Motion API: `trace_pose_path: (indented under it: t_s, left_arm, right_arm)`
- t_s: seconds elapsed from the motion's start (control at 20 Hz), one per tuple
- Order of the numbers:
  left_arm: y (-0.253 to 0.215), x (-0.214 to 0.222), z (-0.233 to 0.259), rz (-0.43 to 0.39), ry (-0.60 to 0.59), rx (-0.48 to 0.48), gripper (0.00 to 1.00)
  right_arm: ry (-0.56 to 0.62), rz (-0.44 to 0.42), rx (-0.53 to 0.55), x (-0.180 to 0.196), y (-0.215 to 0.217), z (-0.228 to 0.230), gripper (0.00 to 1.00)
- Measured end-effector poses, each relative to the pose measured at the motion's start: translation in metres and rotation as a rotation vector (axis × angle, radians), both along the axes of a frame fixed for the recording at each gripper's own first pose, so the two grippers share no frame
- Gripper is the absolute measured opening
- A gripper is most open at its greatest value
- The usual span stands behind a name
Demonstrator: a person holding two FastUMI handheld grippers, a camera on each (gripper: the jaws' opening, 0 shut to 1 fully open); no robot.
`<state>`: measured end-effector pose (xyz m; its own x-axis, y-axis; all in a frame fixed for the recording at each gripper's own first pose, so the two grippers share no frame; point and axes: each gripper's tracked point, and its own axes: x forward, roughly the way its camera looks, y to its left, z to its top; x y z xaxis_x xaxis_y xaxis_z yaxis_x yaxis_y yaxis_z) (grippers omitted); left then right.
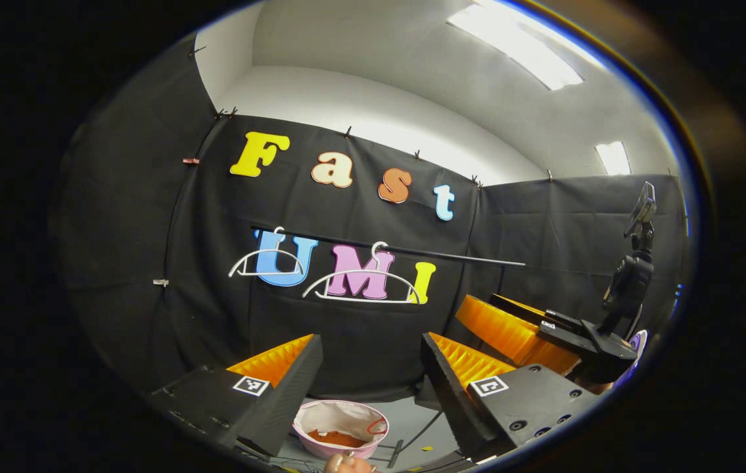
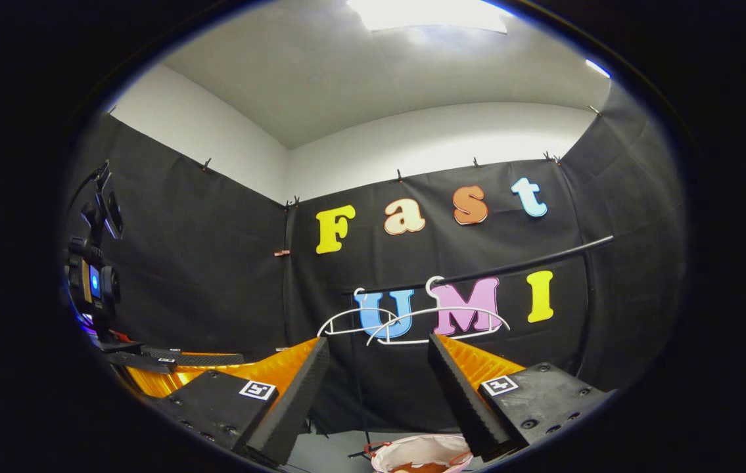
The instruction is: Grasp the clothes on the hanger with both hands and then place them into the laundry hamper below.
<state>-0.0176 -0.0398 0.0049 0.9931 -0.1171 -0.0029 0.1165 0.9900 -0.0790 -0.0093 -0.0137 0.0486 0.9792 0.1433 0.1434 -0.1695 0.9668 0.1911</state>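
The black cloth wall [image 1: 373,315] takes up the middle of the left gripper view, with white wall and ceiling lights above it. A dark rail [image 1: 412,253] runs across the cloth from centre left to right, and two white hangers hang from it, both bare: one hanger [image 1: 266,261] at centre left, the other hanger [image 1: 363,282] just right of it and lower in the frame. Open room lies between the hangers and the grey floor [image 1: 412,420] at the bottom.

The left gripper [image 1: 373,387] stands at the bottom of its view, fingers spread wide apart with nothing between them. Through that gap, at the bottom centre, sits the laundry hamper [image 1: 340,427], pink-rimmed with a white lining, and orange-brown clothes [image 1: 336,438] lie inside it. The right gripper [image 1: 543,328] shows at the right edge, with a camera mount rising above it.

In the right gripper view the right gripper [image 2: 379,394] is likewise spread wide and empty, the hamper's rim [image 2: 422,447] at the bottom edge between its fingers. The left gripper [image 2: 169,361] lies at lower left, close beside.
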Motion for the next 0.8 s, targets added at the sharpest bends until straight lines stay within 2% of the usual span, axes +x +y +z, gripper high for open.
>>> trace_pose_path:
  t_s: [0.75, 0.8]
  left_arm:
    - [0.0001, 0.0067, -0.0024, -0.016, 0.003, 0.004, 0.95]
    - [0.0005, 0.0063, -0.0029, -0.017, 0.005, 0.004, 0.95]
  right_arm:
    - [0.020, -0.027, -0.029, 0.0047, -0.0076, -0.0091, 0.97]
    - [0.022, -0.025, -0.028, 0.0054, -0.0073, -0.0092, 1.00]
